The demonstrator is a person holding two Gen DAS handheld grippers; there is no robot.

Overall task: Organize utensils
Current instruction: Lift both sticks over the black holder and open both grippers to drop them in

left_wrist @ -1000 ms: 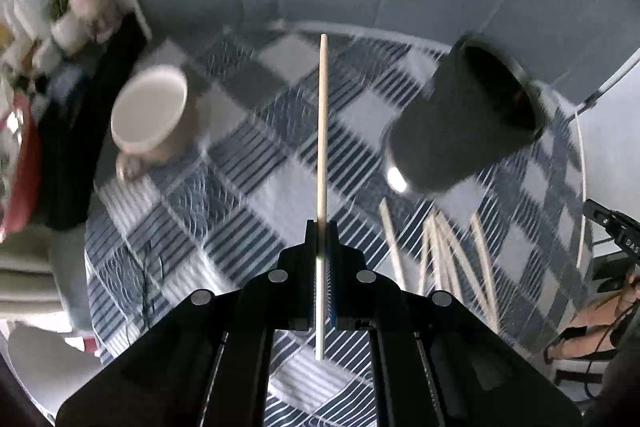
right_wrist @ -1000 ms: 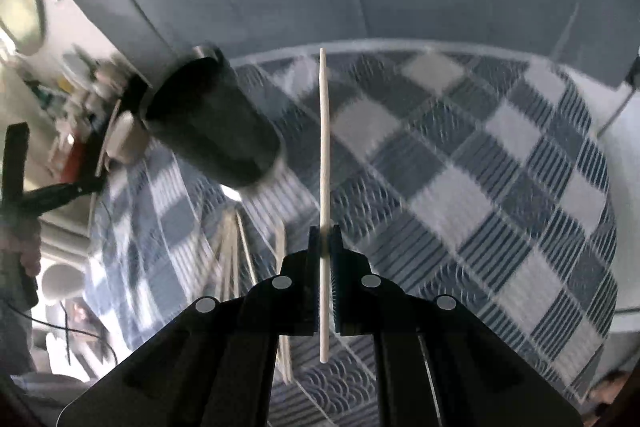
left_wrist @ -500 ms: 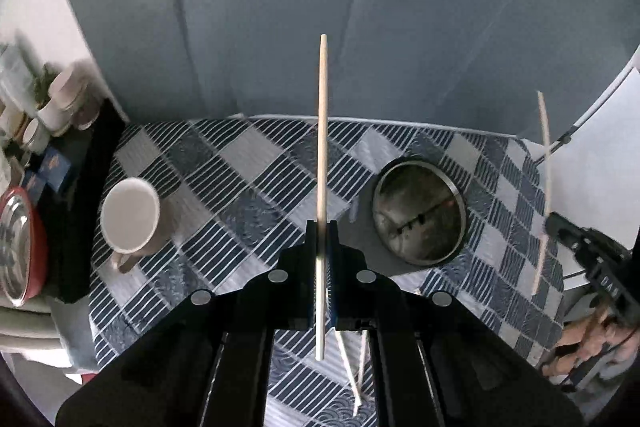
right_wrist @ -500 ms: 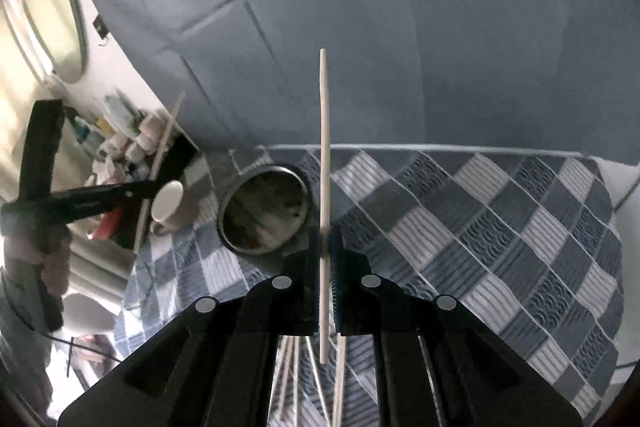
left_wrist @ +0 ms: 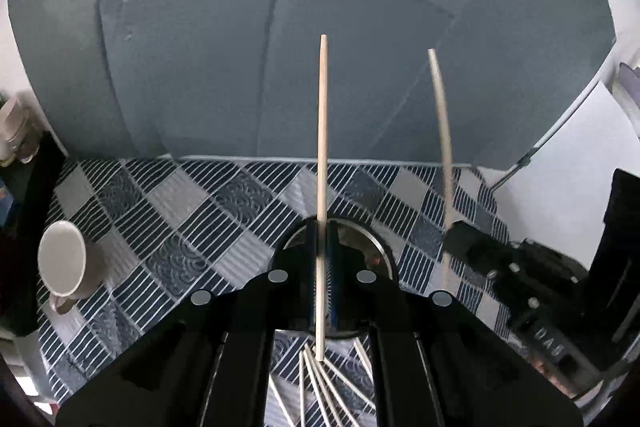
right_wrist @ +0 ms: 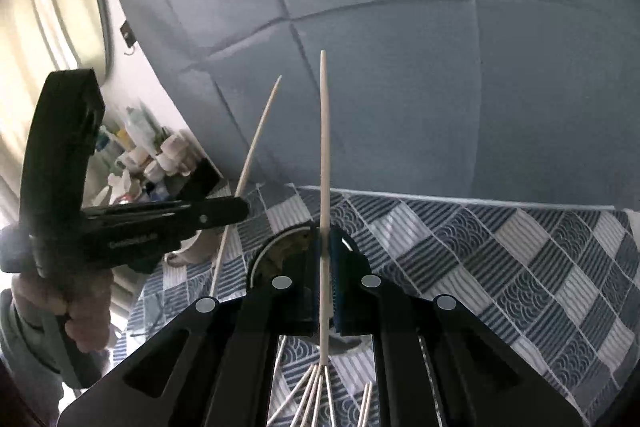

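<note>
Left tool [left_wrist: 322, 259], right tool [right_wrist: 325, 267] — both clamped, raised side by side.

White mug [left_wrist: 64, 259] on checkered tablecloth [left_wrist: 192, 227]; grey backdrop [left_wrist: 280, 47] behind.

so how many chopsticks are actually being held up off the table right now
2: one chopstick clamped upright in the left gripper, one chopstick in the right gripper. More loose chopsticks lie on the tablecloth, partly hidden, so no exact count.

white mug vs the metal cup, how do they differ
The white mug is pale, has a handle and stands in full view at the cloth's left edge. The metal cup is shiny inside with a dark rim, and sits mostly hidden behind the left tool. Both rest on the checked tablecloth.
</note>
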